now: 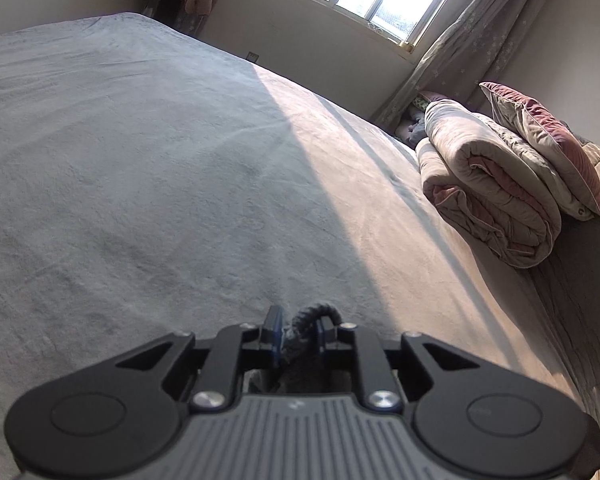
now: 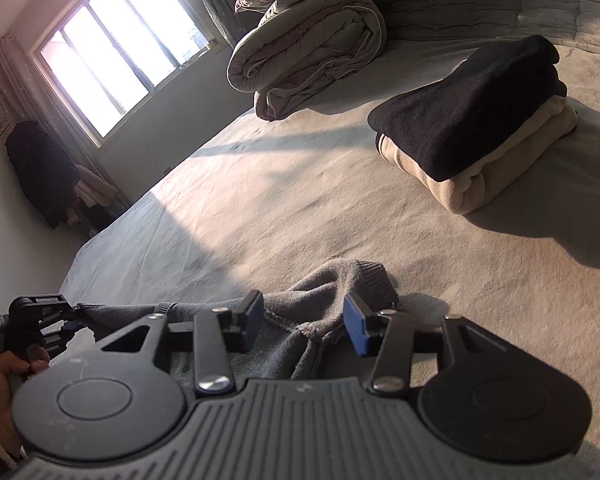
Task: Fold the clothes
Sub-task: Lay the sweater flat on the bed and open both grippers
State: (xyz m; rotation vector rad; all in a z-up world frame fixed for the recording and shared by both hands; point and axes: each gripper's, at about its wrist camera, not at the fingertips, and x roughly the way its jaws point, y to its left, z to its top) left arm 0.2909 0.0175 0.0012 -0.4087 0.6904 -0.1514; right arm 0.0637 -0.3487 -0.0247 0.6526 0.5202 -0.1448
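Almost nothing can be read here. In the right wrist view, the other handheld device (image 2: 36, 320) at the left edge carries a small white label along its top, but the lettering is too small and blurred to make out. A faint pale mark sits on the ribbed grey housing in each wrist view, and it cannot be read as a letter or a logo. The bedding, the folded clothes, the curtains and the walls show no writing, numbers or signs.

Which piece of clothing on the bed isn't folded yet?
The grey garment lying rumpled between the right gripper's open jaws; the black one and cream one sit folded, stacked.
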